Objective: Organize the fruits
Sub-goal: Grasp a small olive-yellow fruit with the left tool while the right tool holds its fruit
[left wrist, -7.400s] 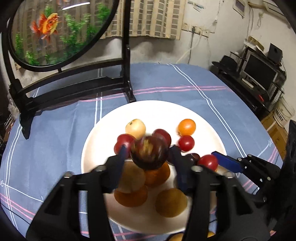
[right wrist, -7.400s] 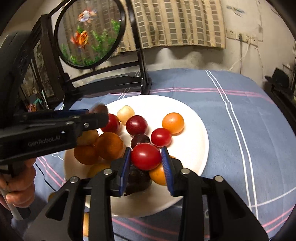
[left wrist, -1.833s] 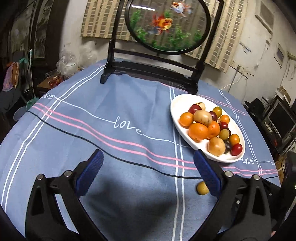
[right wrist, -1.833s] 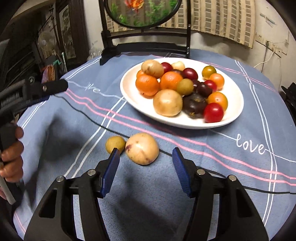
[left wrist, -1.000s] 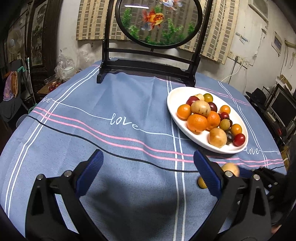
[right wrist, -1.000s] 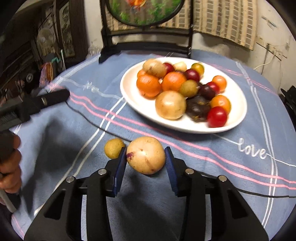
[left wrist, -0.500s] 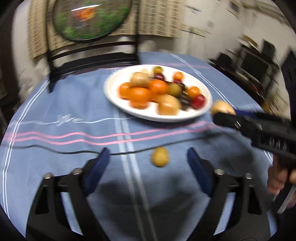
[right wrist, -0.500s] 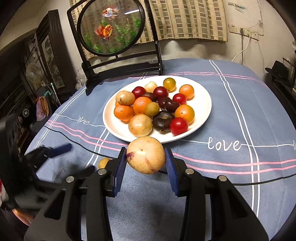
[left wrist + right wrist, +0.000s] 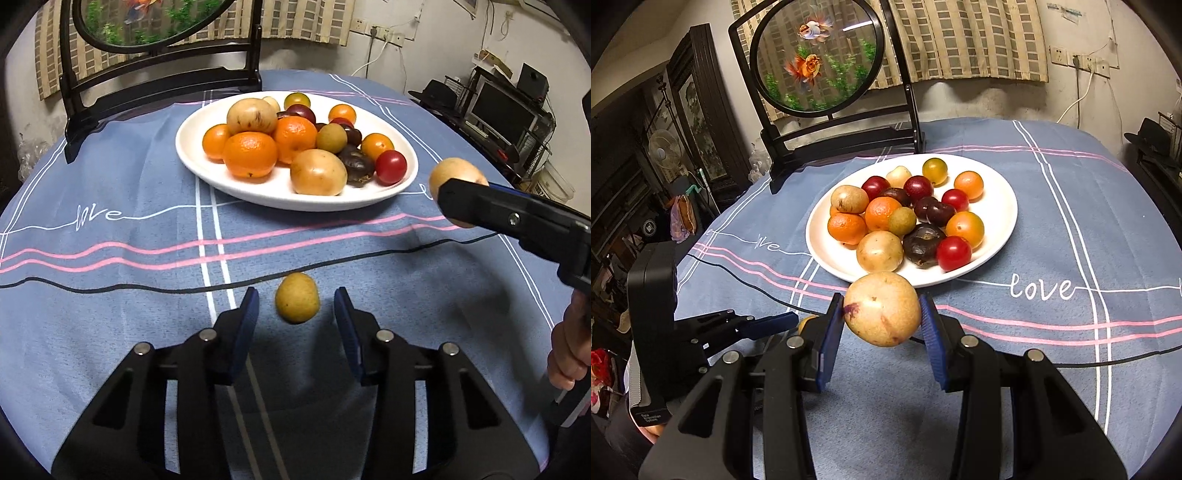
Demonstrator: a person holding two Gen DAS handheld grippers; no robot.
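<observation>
My left fingers (image 9: 295, 314) have swung over the small yellow fruit (image 9: 297, 302) and are closing around it — not yet touching. My right fingers (image 9: 882, 314) grip the big pale fruit (image 9: 882, 308), lifted off the table (image 9: 1071, 258) — both go to the plate (image 9: 1004, 221) next, I think.

Fruit plate at the middle of the tabletop, two fruits off it.

The plate (image 9: 999, 236) sits on the tablecloth (image 9: 110, 266), with the fish-screen stand (image 9: 842, 133) behind it at the far edge. Heaped in the plate are tangerines (image 9: 250, 154), tomatoes and plums. Before the plate, on the cloth, lies a small round fruit (image 9: 297, 302) between the closing jaws of the left gripper (image 9: 297, 317), touching neither pad. The right gripper (image 9: 882, 325) is to the right of it, above the cloth by the plate's near rim, holding a larger round fruit (image 9: 882, 308) between its pads.
</observation>
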